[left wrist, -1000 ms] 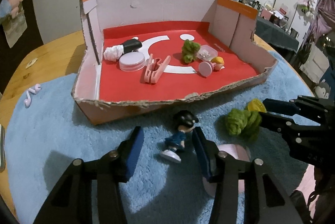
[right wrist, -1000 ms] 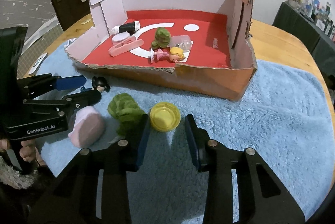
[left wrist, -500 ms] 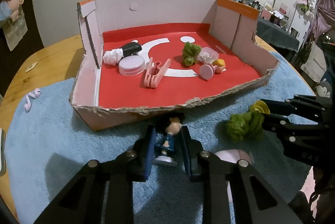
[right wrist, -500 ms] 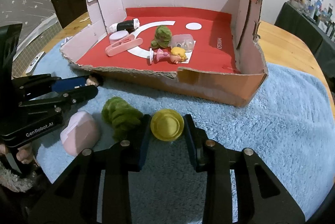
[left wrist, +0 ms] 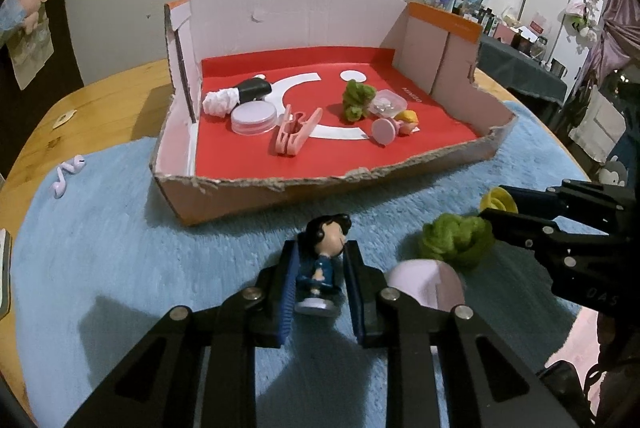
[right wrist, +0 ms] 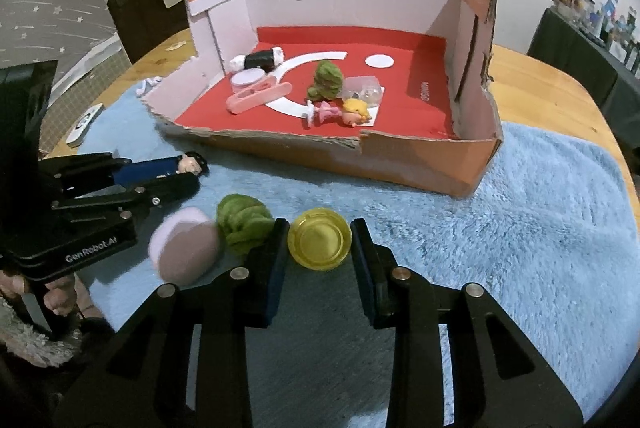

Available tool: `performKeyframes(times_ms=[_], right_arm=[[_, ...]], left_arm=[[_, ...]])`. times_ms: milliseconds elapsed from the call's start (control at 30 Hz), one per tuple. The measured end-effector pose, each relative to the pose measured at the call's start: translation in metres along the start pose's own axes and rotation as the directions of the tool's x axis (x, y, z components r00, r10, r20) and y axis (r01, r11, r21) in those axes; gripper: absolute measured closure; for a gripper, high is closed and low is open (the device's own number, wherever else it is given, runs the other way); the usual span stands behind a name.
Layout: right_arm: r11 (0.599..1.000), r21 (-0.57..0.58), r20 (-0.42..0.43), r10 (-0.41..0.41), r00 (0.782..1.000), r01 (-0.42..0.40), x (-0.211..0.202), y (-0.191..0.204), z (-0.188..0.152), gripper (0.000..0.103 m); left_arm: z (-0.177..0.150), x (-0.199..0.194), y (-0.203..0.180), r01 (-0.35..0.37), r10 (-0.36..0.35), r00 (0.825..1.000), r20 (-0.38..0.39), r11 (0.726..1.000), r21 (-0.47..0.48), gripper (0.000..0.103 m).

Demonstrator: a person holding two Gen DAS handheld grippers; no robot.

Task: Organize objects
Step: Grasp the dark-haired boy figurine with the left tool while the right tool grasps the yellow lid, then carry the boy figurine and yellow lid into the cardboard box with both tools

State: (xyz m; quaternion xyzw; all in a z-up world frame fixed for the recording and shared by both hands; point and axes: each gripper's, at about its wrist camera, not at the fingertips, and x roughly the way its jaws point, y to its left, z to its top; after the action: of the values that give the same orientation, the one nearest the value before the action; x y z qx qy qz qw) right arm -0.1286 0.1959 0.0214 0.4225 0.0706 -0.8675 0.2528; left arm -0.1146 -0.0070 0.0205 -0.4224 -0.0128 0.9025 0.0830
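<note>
On the fluffy blue mat over the wooden table, the cut-down cardboard box with its red floor lies straight ahead of both grippers, its long side running across their line. The left gripper is clamped on the small dark-haired figurine, which stands upright between its pads just short of the box's torn front wall. The right gripper, beside the green woolly ball, grips the yellow cap, a little farther from that wall.

box: torn matt cardboard | mat: fluffy blue cloth | table: smooth wood
</note>
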Motion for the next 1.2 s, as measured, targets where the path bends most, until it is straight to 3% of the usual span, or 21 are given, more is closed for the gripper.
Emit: performKeyframes(times_ms=[433, 1200], right_arm=[[1.0, -0.013, 0.033, 0.021, 0.999, -0.021, -0.019, 0.013, -0.008, 0.073], [0.997, -0.028, 0.072, 0.068, 0.995, -0.066, -0.031, 0.015, 0.022, 0.073]], left_arm=[[-0.007, -0.024, -0.003, 0.001, -0.001, 0.999, 0.037, 1.0, -0.008, 0.079], [0.03, -0.033, -0.005, 0.029, -0.028, 0.996, 0.088, 1.0, -0.002, 0.079]])
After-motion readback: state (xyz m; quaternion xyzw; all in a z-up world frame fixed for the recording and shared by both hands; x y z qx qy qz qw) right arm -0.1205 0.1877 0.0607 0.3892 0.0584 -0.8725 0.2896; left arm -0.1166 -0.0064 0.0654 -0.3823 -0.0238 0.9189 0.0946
